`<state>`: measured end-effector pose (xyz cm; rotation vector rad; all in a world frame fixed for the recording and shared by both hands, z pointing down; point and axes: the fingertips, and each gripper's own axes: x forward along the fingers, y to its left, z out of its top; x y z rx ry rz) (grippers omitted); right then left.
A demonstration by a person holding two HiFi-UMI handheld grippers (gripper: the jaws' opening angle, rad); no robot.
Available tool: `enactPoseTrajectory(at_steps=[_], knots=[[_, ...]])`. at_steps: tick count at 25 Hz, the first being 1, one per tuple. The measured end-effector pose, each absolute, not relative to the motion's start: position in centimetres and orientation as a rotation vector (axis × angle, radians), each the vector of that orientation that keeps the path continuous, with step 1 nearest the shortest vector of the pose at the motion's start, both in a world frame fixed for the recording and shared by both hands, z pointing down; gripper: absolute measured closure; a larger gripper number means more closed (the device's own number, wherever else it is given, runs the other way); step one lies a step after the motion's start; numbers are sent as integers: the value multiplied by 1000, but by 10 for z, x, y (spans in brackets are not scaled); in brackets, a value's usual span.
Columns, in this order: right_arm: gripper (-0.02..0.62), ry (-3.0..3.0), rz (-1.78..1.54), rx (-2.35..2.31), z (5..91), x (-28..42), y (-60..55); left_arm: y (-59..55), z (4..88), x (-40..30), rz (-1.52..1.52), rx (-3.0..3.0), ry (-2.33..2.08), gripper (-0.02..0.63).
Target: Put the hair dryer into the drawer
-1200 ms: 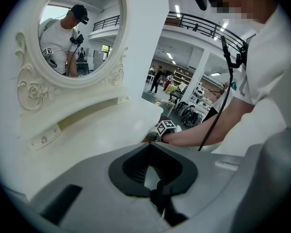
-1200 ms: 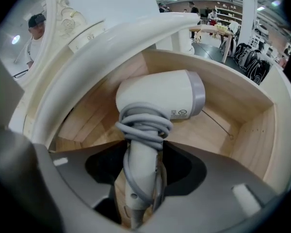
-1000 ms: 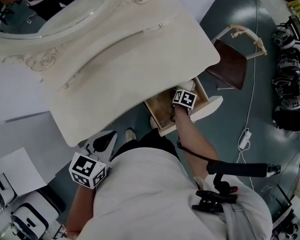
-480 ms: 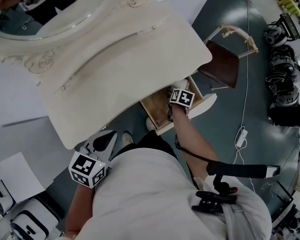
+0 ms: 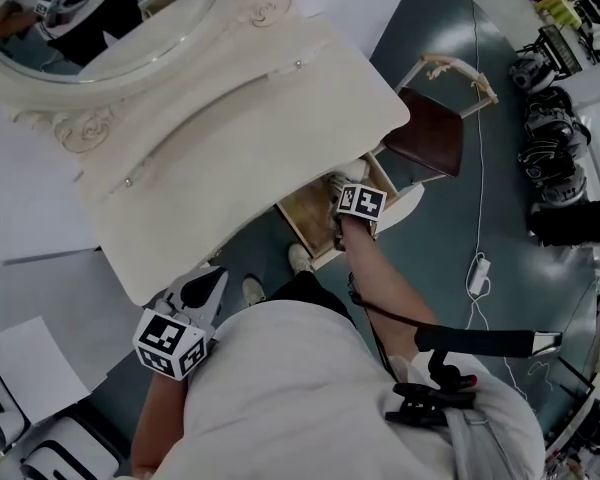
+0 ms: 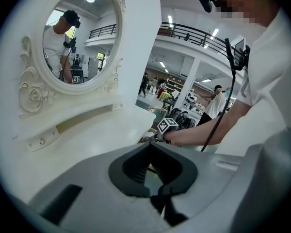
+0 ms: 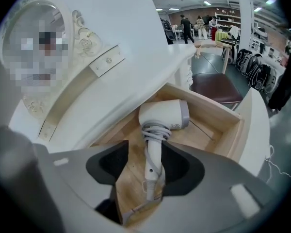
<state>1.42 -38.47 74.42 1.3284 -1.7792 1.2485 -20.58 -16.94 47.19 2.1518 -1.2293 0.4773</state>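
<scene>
Grey-green floor (image 5: 510,158) all round. White worktop (image 5: 280,118) overhangs the left part of the pulled-out drawer (image 7: 231,130), and a chair (image 5: 425,133) sits just beyond it. The hair dryer (image 7: 162,115) lies flat inside, bare wood to its right. Right hand-held gripper (image 7: 139,191) hangs above, released, jaws just been closing a bit. The handle shows between them, untouched. Left hand-held gripper (image 6: 158,194) is clenched on nothing near the worktop's edge.

oval mirror (image 5: 130,38) w/ carved frame, brown-seat chair (image 5: 425,133) on floor.
</scene>
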Motion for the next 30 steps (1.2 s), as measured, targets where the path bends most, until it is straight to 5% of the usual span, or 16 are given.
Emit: enactPoseTrajectory(at_steps=[18, 30], knots=[[593, -1841, 1128, 1320, 698, -1, -307, -108, 463, -232, 424, 2238, -1185, 604], [594, -1916, 1053, 1241, 662, -28, -233, -64, 467, -251, 397, 2281, -1143, 604]])
